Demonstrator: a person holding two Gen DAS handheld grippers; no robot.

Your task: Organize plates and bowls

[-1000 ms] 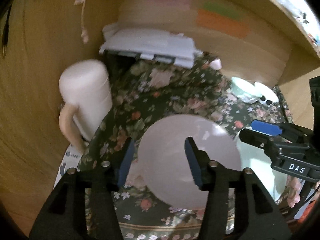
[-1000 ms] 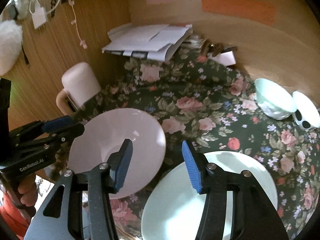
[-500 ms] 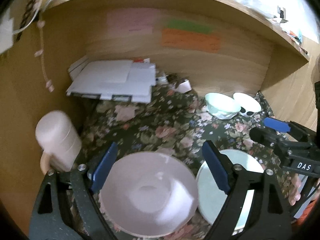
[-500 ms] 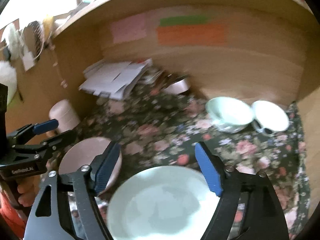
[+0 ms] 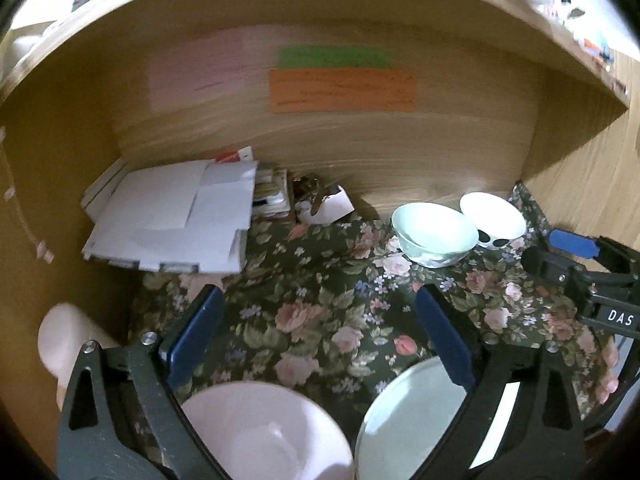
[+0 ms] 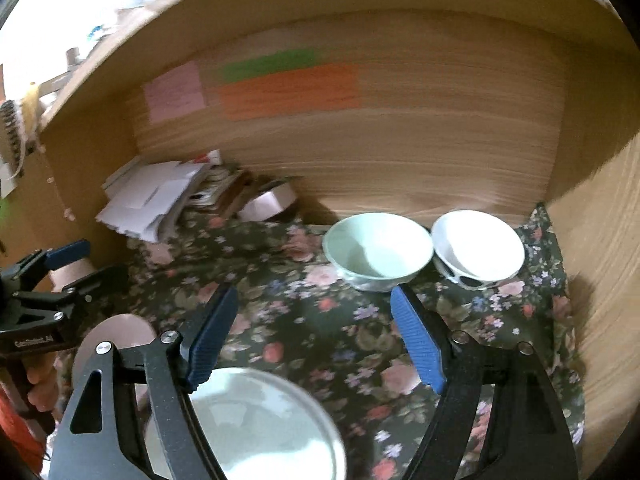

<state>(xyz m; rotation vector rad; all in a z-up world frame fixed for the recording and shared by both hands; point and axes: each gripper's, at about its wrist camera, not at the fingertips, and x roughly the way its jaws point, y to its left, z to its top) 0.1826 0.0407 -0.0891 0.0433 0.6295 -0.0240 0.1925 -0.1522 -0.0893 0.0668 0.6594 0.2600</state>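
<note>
both claws gape empty: left gripper [image 5: 318, 332] over a glossy round pink plate [image 5: 264, 432], right gripper [image 6: 314, 336] over a smooth pale-green plate [image 6: 260, 428] on floral cloth [image 6: 320, 320].

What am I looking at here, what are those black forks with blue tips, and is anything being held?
No robot arm here: a person holds one hand-held gripper in each hand, and each gripper carries a wide-angle camera looking forward along its two blue-padded fingers. So there are two pictures, one from each hand.

In the left view, the left gripper is open and holds nothing. Below it lie a pink plate and a pale green plate on a floral cloth. The other tool shows at the right edge.

In the right view, the right gripper is also open and empty, above the same green plate. Farther back sit a pale green bowl and a white bowl, very close together. A stack of papers lies at the back left, inside a wooden alcove.
</note>
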